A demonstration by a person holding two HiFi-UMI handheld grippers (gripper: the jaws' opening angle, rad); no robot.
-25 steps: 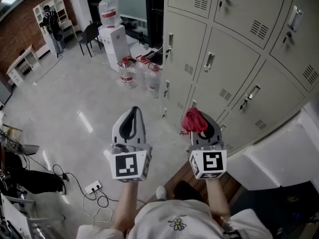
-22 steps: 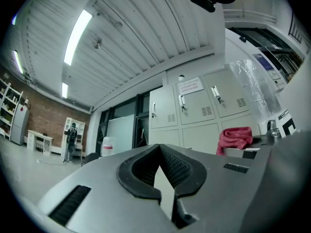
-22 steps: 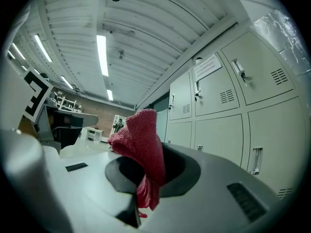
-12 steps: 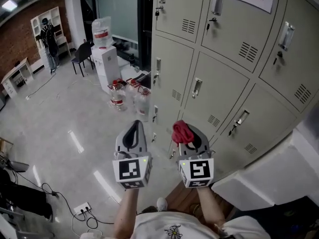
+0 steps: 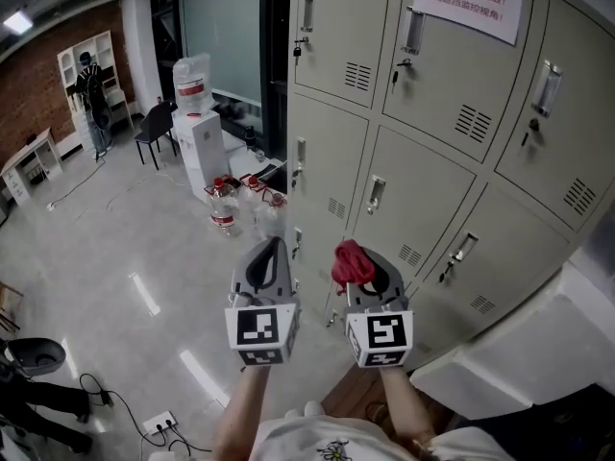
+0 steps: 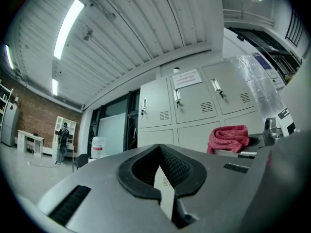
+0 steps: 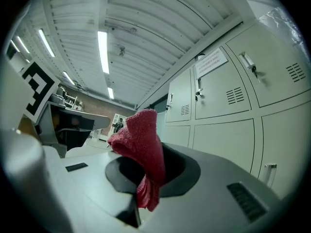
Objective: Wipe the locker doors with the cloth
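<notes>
Grey locker doors [image 5: 413, 181] with handles and vents fill the right of the head view and stand ahead in both gripper views [image 6: 194, 110] [image 7: 228, 115]. My right gripper [image 5: 356, 269] is shut on a bunched red cloth [image 5: 352, 262], held up in front of the lower doors without touching them. The cloth [image 7: 141, 154] sticks up from the closed jaws. My left gripper [image 5: 268, 257] hangs beside it, shut and holding nothing. In the left gripper view [image 6: 159, 174] the cloth [image 6: 228, 139] shows at the right.
A water dispenser [image 5: 199, 133] and several water bottles [image 5: 224, 209] stand on the floor left of the lockers. A paper notice [image 5: 468, 0] is stuck on an upper door. A white foam block [image 5: 519, 344] lies at lower right. A person [image 5: 93, 89] stands far back left.
The view has tilted up and more of the upper lockers shows. Both grippers have risen slightly, and the right one still holds the cloth.
</notes>
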